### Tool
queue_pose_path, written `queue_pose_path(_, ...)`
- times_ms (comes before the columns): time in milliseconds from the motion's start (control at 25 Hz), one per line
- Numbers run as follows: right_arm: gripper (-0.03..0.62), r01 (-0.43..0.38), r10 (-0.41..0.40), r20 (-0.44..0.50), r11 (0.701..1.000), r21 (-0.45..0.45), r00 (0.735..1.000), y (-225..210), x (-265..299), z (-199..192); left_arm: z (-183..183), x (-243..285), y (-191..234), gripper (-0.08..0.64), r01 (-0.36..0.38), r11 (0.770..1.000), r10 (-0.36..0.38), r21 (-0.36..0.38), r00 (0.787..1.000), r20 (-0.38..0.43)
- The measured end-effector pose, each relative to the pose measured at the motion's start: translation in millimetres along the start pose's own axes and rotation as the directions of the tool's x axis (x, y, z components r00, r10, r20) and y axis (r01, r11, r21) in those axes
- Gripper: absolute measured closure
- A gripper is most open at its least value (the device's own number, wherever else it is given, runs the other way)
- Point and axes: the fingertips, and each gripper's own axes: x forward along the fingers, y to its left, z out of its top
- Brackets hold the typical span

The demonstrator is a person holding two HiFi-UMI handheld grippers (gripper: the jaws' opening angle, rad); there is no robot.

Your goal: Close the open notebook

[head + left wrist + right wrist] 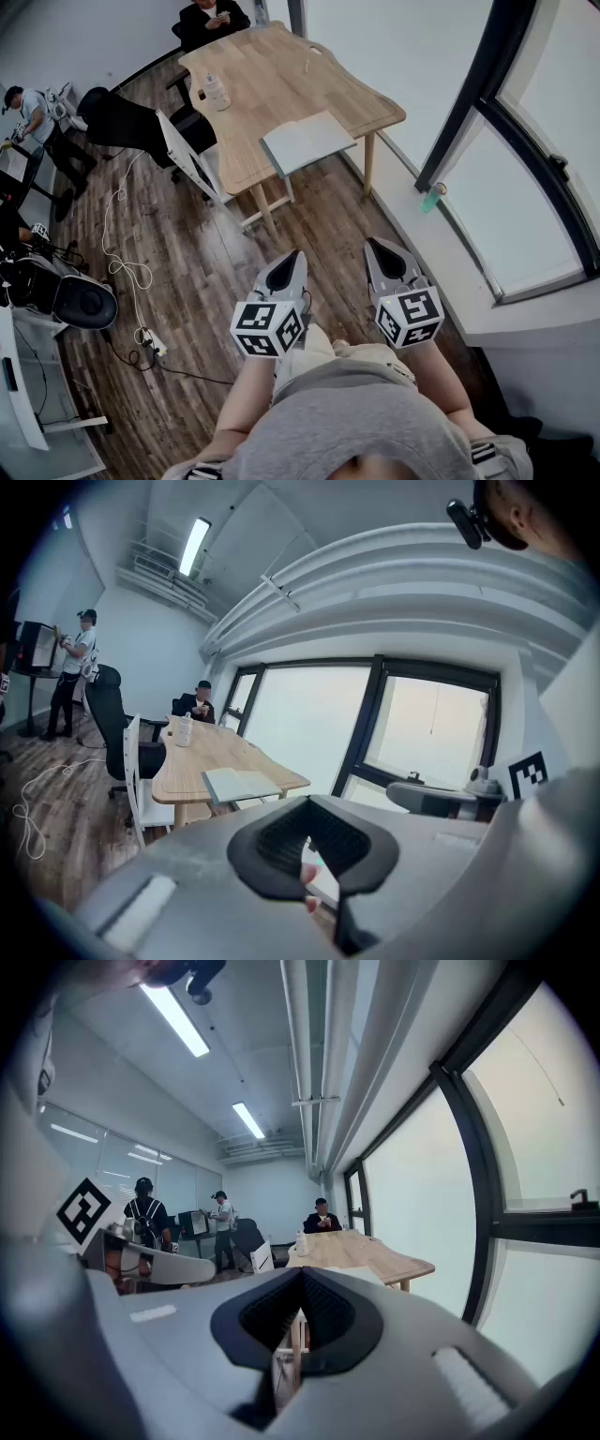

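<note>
- Two tongs sit low in front of you, side by side over the wooden floor (pixel 206 248). Your left tongs (pixel 294 253) are clenched with nothing between the tips, and your right tongs (pixel 373 244) are clenched and empty too.
- Both point ahead and slightly down toward the surface (pixel 281 75), well apart from it.
- Past them, that wooden surface stands beside the window (pixel 525 187). The notebook (pixel 307 141) lies open and flat on its near corner, pages up, close to the edge.
- A white chair (pixel 192 159) stands at the surface's left side, with a black office chair (pixel 117 120) just beyond it.
- Further along the surface, a bottle (pixel 217 92) stands upright near the left edge, well apart from the notebook.
- At the far end, a person (pixel 214 17) sits at the surface.
</note>
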Motion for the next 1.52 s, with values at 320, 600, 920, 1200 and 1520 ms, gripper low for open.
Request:
queue_pose_path(320, 0.594, -0.010, 0.010, 0.002, 1.000, -0.014, 1.000, 9, -10, 1, 1, -8, -2, 0.558, -0.005, 1.000, 0.005, 0.000, 1.000, 0.008)
queue_pose_path(600, 0.594, -0.036, 0.036, 0.002, 0.999, -0.027, 0.999, 14, -12, 2, 2, -12, 0, 0.558, -0.028, 1.000, 0.028, -0.003, 0.999, 0.017)
queue_pose_path(920, 0.591, -0.081, 0.081, 0.007, 0.997, 0.017, 0.997, 13, -21, -2, -4, -17, -8, 0.558, -0.050, 0.999, 0.050, -0.005, 0.998, 0.030)
queue_pose_path(1200, 0.591, -0.082, 0.082, -0.008, 0.996, 0.024, 0.997, 11, -30, -14, -9, -16, -17, 0.558, -0.051, 0.999, 0.051, -0.014, 0.998, 0.033)
queue_pose_path(1520, 0.591, -0.060, 0.061, -0.011, 0.998, 0.026, 0.998, 7, -29, -16, -6, -6, -20, 0.560, -0.035, 0.999, 0.036, -0.028, 0.999, 0.039)
